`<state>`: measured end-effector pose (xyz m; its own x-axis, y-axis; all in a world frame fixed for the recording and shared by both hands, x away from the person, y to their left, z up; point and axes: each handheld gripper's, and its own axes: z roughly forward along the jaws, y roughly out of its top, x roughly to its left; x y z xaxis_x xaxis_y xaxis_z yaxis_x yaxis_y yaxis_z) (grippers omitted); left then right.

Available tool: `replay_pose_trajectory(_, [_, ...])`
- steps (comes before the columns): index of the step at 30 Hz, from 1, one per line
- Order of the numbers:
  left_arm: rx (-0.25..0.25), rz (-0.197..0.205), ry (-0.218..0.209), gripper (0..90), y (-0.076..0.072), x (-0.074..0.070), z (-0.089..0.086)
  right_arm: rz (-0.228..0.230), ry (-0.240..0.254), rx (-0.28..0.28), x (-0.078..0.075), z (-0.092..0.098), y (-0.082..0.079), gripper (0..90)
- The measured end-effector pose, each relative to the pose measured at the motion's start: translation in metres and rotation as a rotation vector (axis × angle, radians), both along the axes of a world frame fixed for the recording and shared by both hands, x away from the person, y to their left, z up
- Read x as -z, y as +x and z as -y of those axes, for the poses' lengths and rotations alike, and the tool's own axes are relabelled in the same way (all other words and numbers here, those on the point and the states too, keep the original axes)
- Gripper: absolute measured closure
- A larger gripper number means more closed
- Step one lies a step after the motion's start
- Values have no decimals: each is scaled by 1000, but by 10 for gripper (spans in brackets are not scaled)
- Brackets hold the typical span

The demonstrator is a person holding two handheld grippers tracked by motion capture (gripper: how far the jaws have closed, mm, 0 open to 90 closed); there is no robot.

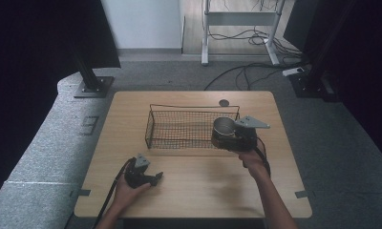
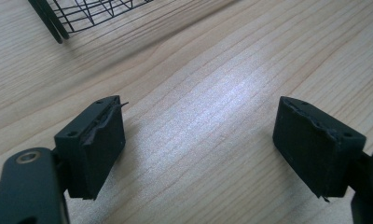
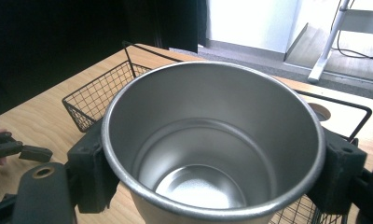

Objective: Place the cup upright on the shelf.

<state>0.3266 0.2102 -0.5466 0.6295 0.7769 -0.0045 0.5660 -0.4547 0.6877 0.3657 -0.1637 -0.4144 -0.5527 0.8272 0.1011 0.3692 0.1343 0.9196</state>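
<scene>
Right gripper (image 1: 227, 136) has its jaws clamped on the steel cup (image 3: 212, 154), mouth up, axis upright between the pads; the wire basket (image 1: 179, 129) lies just ahead and below; left gripper (image 2: 198, 149) rests wide, nothing between

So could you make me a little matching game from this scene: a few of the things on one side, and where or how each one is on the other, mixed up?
Things:
1. metal cup
2. wire basket
3. left gripper
4. small round disc

States or places:
A. jaws wide apart over bare wood, holding nothing
B. lying on the table just beyond the basket's far rim
C. clamped upright between the jaws of the right gripper, at the basket's right end
D. standing in the middle of the wooden table

Pairs: 1-C, 2-D, 3-A, 4-B
</scene>
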Motion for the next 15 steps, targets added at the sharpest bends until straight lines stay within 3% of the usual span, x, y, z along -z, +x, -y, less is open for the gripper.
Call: replay_pose_trajectory(15, [-1,0,-1,167,0,0,0,-12,-4,-7,-2,-7,12,181])
